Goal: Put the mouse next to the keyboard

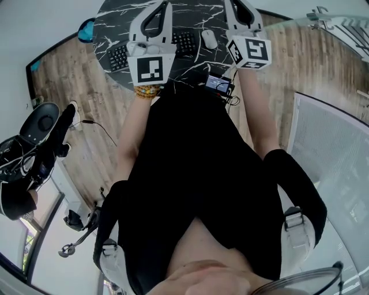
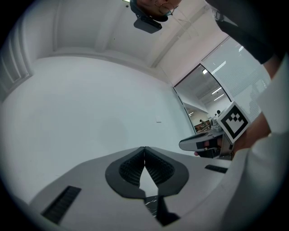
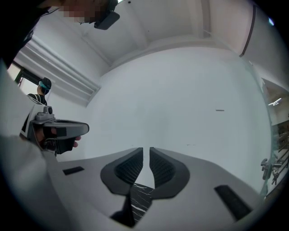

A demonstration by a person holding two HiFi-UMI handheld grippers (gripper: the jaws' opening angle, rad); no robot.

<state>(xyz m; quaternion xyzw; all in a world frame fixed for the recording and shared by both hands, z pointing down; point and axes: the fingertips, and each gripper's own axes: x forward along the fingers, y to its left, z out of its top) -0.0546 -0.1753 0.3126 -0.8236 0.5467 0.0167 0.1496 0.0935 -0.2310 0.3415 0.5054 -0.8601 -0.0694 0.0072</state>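
A white mouse (image 1: 209,39) lies on the round black marble table (image 1: 115,23), just right of a black keyboard (image 1: 121,56) whose middle is hidden behind my left gripper. Both grippers are held up above the table's near edge, with nothing in them. In the left gripper view my left gripper (image 2: 144,151) is shut, its pads touching at the tips, and it faces a white wall. My right gripper (image 3: 146,151) has only a narrow slit between its pads and nothing in it. In the head view the left gripper (image 1: 163,7) and the right gripper (image 1: 239,7) reach the top edge.
A small black device with a lit screen (image 1: 219,84) and cables sits at the table's near edge. A blue object (image 1: 86,30) is beyond the table's left rim. Black gear (image 1: 40,124) stands on the wooden floor at left. A glass partition (image 1: 334,150) runs along the right.
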